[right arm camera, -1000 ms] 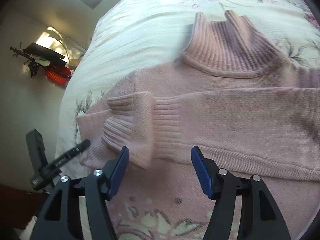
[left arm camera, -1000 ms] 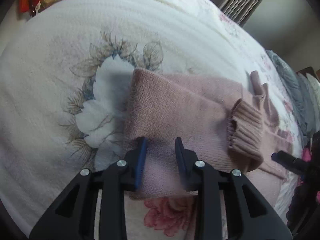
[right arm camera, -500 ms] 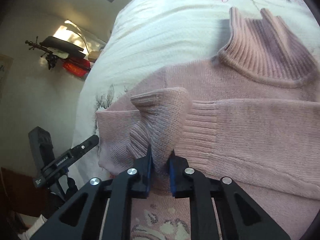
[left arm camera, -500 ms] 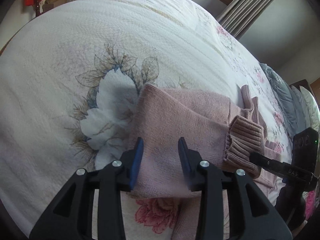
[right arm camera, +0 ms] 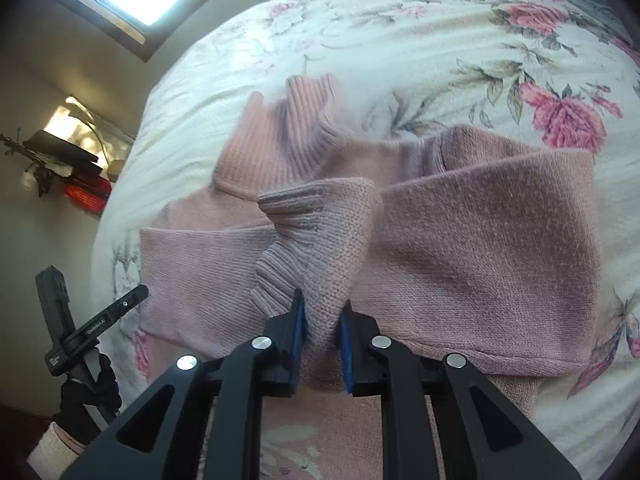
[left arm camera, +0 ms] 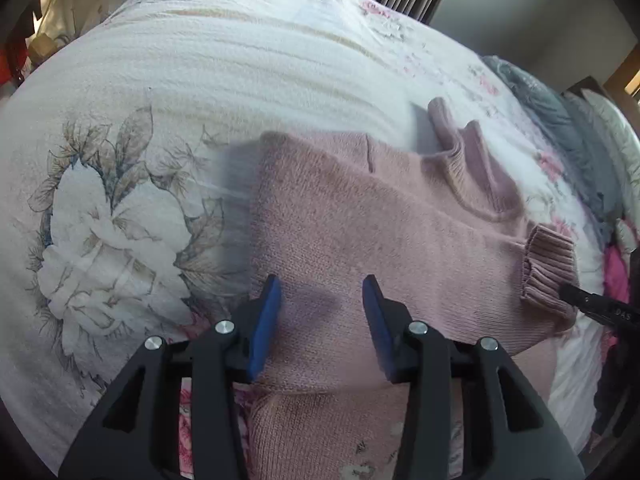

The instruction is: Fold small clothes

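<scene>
- A pink knit sweater (right arm camera: pixel 472 256) lies across a floral bedspread (right arm camera: pixel 360 40), filling the centre of both wrist views, its ribbed collar (right arm camera: pixel 280 136) toward the upper middle.
- The right gripper (right arm camera: pixel 322 320), bottom centre of its view, pinches the ribbed sleeve cuff (right arm camera: pixel 304 240) between narrow blue pads, the knit bunched upward.
- The left gripper (left arm camera: pixel 320 304), bottom centre of its view, stands wide apart over the sweater's folded sleeve (left arm camera: pixel 360 240), clasping nothing.
- A gloved hand (right arm camera: pixel 88 400) holding the left tool shows at lower left.
</scene>
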